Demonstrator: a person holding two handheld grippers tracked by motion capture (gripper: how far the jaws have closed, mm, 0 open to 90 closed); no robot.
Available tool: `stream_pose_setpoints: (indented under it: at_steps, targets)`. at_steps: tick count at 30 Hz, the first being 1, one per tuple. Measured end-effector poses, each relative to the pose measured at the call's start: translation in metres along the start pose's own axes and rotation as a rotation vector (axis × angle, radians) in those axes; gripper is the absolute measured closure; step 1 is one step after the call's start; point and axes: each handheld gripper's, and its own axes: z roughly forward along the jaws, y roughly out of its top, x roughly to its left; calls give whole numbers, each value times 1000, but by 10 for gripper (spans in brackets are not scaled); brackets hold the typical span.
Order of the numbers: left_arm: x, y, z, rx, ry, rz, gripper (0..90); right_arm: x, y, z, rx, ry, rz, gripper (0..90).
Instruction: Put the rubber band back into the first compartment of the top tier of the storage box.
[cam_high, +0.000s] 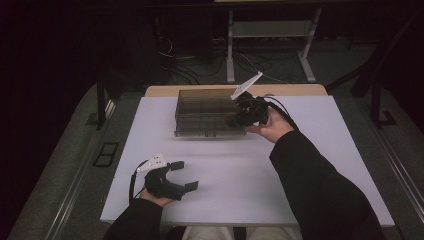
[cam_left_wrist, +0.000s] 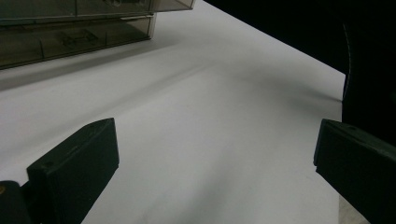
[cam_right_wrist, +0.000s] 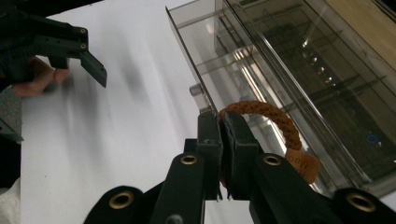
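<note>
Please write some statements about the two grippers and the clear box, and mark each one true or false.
1. The right gripper is shut on a braided orange cord. True.
2. The left gripper holds the cord. False: it is open, holding nothing, above the white table.
3. The clear box sits at the table's far side. True.
4. The cord lies flat on the table. False: it is pinched between the right jaws at the box's open drawer.

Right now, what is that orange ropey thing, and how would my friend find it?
Start at the white table and look to its far side for the smoky see-through plastic box. At the box's right end, the right gripper is shut on a braided orange-brown loop with a small tan tag. It is the one warm-coloured, rope-like thing among grey plastic and black jaws.
</note>
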Motion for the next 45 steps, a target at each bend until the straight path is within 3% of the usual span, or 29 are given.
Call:
stream_pose_setpoints:
  at_steps: [22, 45]
  targets:
    - [0, 0, 1, -5, -2, -2, 0, 3, 38, 21, -17, 22, -26, 848]
    - [0, 0, 2, 2, -10, 2, 0, 3, 56, 57, -12, 59, -33, 847]
